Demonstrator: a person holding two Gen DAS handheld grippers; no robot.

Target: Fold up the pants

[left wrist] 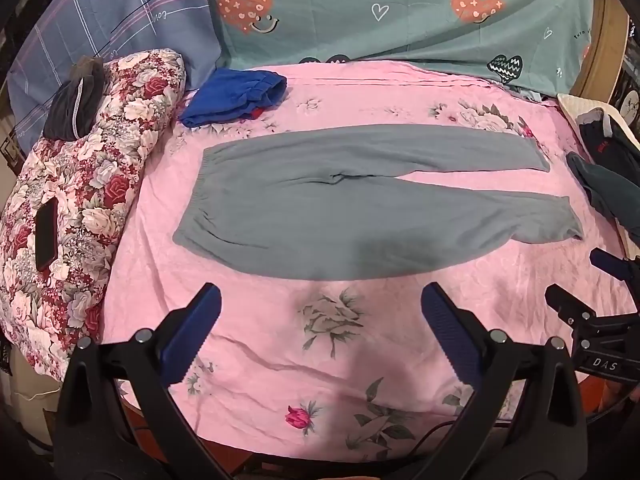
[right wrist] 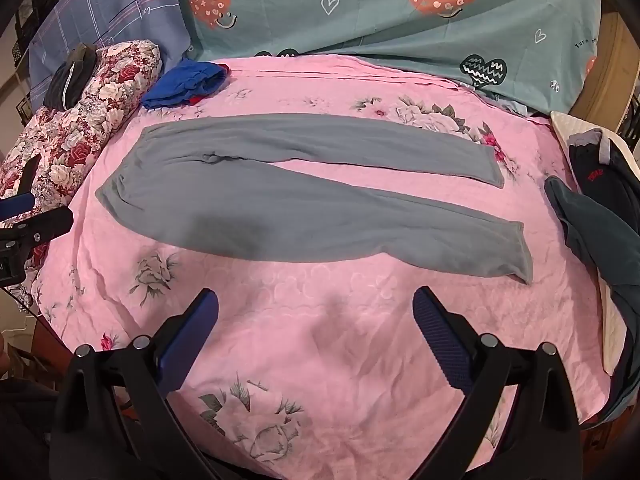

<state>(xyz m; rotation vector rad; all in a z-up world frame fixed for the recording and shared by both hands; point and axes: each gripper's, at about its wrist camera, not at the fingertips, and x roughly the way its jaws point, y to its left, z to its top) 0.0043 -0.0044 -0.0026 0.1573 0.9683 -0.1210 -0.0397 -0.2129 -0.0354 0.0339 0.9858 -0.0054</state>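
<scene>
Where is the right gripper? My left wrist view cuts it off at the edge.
Observer: The right gripper is open over the pink sheet, nothing between its jaws.
Operator: Touching the pants?
Observer: No. The grey pants lie ahead of it, with sheet between.
Operator: And the dark clothes on the right?
Observer: They run on down the bed's right edge, apart from the near cuff.
</scene>
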